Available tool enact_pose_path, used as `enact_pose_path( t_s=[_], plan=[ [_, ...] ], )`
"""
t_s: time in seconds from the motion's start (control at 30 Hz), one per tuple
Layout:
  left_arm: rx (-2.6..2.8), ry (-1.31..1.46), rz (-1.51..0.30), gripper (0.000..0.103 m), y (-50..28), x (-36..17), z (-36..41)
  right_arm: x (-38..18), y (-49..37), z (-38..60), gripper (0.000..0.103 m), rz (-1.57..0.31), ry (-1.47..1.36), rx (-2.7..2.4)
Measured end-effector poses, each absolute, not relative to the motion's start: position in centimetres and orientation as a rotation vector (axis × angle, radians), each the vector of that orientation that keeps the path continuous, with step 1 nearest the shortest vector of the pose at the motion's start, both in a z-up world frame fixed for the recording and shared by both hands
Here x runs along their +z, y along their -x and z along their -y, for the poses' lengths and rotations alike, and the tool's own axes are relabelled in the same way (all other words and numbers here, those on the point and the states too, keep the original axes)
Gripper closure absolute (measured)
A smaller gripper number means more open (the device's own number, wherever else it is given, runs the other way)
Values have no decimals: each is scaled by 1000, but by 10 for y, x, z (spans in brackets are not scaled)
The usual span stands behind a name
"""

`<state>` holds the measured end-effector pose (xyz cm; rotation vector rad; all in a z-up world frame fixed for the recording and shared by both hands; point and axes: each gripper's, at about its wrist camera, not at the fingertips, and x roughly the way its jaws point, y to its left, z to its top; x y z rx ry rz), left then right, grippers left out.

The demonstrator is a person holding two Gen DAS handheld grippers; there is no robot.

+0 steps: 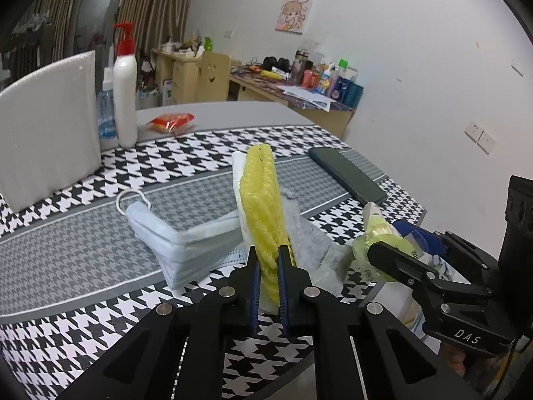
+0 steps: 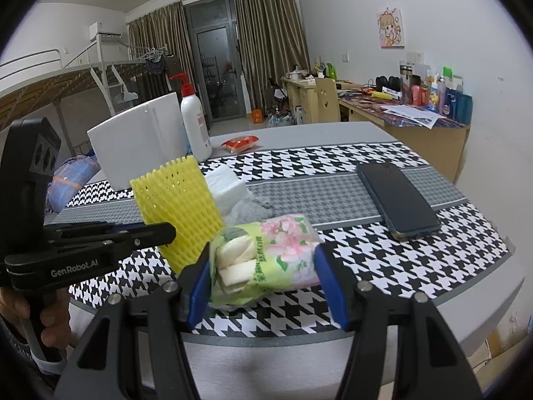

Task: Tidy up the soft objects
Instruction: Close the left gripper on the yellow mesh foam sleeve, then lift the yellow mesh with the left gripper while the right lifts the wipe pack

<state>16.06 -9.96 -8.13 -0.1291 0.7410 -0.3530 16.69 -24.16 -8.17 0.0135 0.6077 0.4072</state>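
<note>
Left wrist view: left hand-held gripper [image 1: 269, 268] clamped on upright yellow foam net [image 1: 263, 200], face masks [image 1: 186, 236] to its left, "DAS" on right hand-held gripper [image 1: 389, 260] | Right wrist view: right hand-held gripper [image 2: 263, 276] grasping floral tissue pack [image 2: 266, 253] above worktop [image 2: 383, 260]; "GenRobot.AI" on left one.

Likely dorm bedroom — loft bed [image 2: 50, 80], desks [image 2: 416, 123]

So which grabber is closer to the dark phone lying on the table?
Right. The right gripper, clamped on the tissue pack, sits just beside the phone. The left gripper, pinching the yellow foam net, is farther over, past the tissue pack.
</note>
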Motion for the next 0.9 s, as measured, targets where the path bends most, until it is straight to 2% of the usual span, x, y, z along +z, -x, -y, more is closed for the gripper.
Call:
enact_pose_path(
  t_s=[0.6,0.9],
  plan=[
    [-331,79,-675,94,-138,-62,84,-75,-162,237,39,-578,-12,421],
    [-267,94,-751,94,-133,-86,65,-76,-162,231,39,-584,-5,442]
  ],
)
